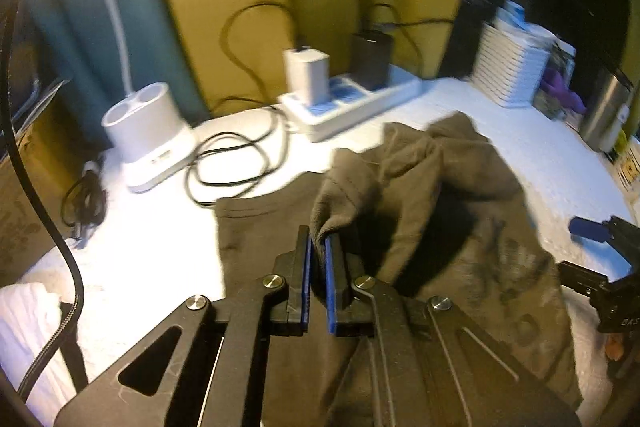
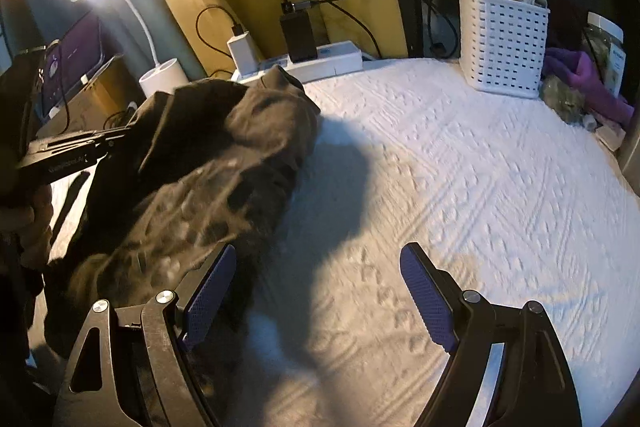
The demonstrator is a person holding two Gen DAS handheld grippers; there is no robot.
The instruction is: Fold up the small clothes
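Note:
A small dark olive-brown garment [image 1: 432, 195] lies crumpled on the white textured cloth [image 1: 152, 227]. My left gripper [image 1: 319, 241] is shut on a fold of the garment and lifts it a little. In the right wrist view the garment [image 2: 208, 163] is bunched at the left, with the left gripper's body [image 2: 68, 155] behind it. My right gripper [image 2: 318, 259] is open and empty, over the white cloth [image 2: 460, 167] just right of the garment's edge. Its blue fingertip shows at the right of the left wrist view [image 1: 588, 229].
A white power strip [image 1: 352, 103] with chargers and black cables [image 1: 236, 167] lies at the back. A white lamp base [image 1: 148, 131] stands back left. A white slotted basket [image 2: 502, 47] and purple cloth [image 2: 584, 75] sit back right. A steel can [image 1: 608, 111] stands far right.

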